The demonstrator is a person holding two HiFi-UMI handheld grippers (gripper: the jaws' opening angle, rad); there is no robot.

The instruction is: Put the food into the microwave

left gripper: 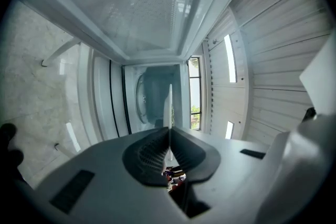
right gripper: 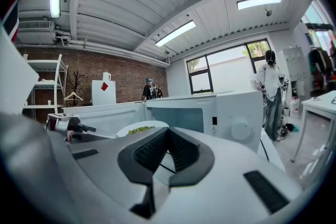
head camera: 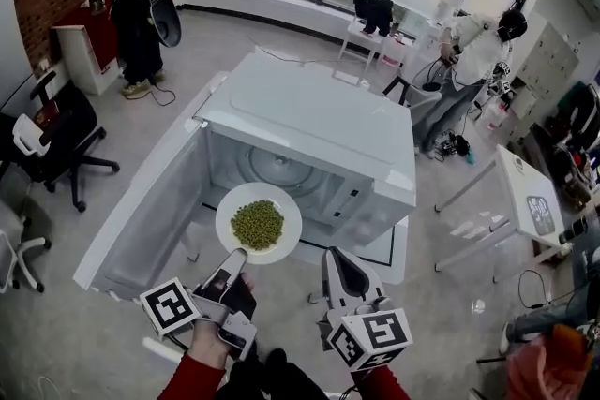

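In the head view, the plate of peas (head camera: 259,222) is held level, face up, by its near rim in the left claw (head camera: 234,256), just before the open microwave (head camera: 309,122). In the left gripper view, that rim is seen clamped edge-on. In the right gripper view, the right claw (right gripper: 168,129) is closed and empty.

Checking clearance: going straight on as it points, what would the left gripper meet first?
Probably the microwave's back wall: the left gripper, shut on the plate, aims into the open cavity; depth unclear.
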